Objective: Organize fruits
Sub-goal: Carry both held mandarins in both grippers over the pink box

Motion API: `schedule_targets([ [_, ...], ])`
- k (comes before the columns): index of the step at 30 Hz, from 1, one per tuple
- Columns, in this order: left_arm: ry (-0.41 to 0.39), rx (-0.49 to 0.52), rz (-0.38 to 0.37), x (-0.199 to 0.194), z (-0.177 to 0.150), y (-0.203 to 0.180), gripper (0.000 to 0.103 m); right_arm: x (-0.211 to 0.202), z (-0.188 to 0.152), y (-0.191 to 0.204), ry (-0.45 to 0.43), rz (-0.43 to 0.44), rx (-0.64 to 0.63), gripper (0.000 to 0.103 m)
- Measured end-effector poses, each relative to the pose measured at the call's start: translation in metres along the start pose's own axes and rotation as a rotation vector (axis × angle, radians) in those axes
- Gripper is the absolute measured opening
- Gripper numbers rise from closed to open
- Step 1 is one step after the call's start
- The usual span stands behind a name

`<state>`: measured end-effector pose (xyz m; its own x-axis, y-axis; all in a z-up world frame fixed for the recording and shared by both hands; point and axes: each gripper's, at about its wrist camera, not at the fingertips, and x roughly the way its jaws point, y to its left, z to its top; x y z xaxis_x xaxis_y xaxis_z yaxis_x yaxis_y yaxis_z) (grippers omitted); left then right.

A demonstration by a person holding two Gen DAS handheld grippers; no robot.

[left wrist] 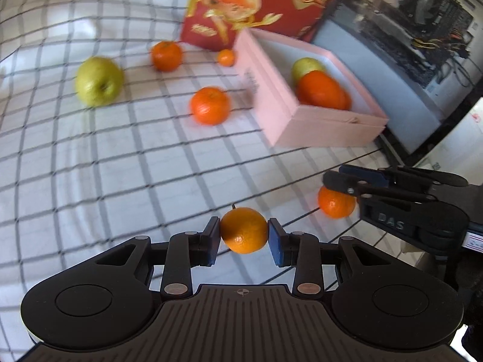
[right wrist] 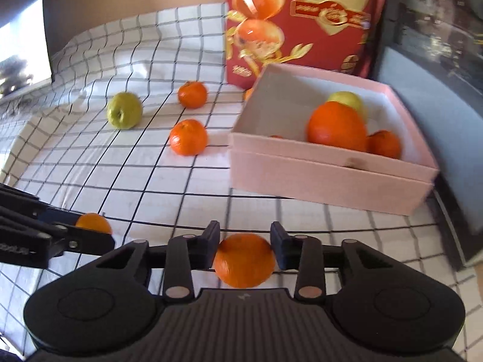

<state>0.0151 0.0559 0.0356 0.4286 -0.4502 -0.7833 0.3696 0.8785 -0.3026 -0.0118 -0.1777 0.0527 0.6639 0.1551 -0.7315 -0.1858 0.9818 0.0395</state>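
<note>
- The left gripper [left wrist: 244, 235] pinched a small mandarin [left wrist: 244, 230] squarely between its blue pads, both pads touching the fruit's sides.
- The right gripper [right wrist: 244, 246] bracketed a second mandarin [right wrist: 244, 260]; its pads sat against or just beside the skin, and whether they truly pressed I could not tell for certain, though it looked like a grip.
- The pink box [left wrist: 332, 126] lay far and to the right of the left gripper, and far and slightly right of the right gripper, which was the nearer of the two.
- The box already held a large orange [right wrist: 336, 126], a green apple [right wrist: 347, 99] behind it, and a smaller mandarin at its right.
- On the checked cloth [left wrist: 90, 181], far left, remained a loose green apple [left wrist: 99, 80] and three mandarins, one of them tiny beside the red carton [left wrist: 256, 9].
- Judging by this, each carry would run forward and rightward, over the box's near wall.
</note>
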Motion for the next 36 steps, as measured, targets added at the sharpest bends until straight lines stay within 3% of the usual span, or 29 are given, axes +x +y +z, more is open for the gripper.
schedule_targets([
  [1,-0.007,0.011,-0.009,0.001,0.006,-0.004,0.038,-0.007,0.001,-0.005,-0.01,-0.002,0.01,0.019],
  [9,-0.103,0.083,0.0,0.006,0.052,-0.04,0.038,-0.038,0.003,-0.037,-0.052,-0.028,0.06,0.02],
  [11,-0.09,0.092,0.032,0.009,0.048,-0.044,0.038,-0.037,-0.004,-0.039,-0.039,0.005,0.069,0.033],
  [12,-0.08,0.104,0.054,0.011,0.044,-0.047,0.038,-0.036,-0.007,-0.039,-0.035,0.015,0.074,0.048],
  [13,-0.071,0.116,0.073,0.012,0.039,-0.047,0.038,-0.034,-0.011,-0.038,-0.039,0.022,0.078,0.056],
  [16,-0.033,0.135,0.125,0.016,0.023,-0.046,0.038,-0.027,-0.016,-0.029,-0.033,0.056,0.062,0.056],
  [21,0.006,0.12,0.146,0.016,0.005,-0.039,0.038,-0.005,-0.014,-0.012,0.006,0.055,0.015,0.055],
  [25,0.002,0.097,0.152,0.011,0.0,-0.035,0.038,0.006,-0.015,-0.003,0.048,0.032,-0.028,0.043],
  [28,-0.002,0.084,0.152,0.008,0.0,-0.033,0.038,0.004,-0.016,-0.003,0.055,0.033,-0.044,0.042],
  [32,-0.032,0.048,0.096,0.002,0.006,-0.03,0.038,-0.003,-0.011,-0.004,0.05,0.036,-0.057,0.042],
  [36,-0.13,0.02,0.002,-0.014,0.041,-0.03,0.038,-0.022,0.016,-0.016,-0.045,0.017,-0.036,0.042],
])
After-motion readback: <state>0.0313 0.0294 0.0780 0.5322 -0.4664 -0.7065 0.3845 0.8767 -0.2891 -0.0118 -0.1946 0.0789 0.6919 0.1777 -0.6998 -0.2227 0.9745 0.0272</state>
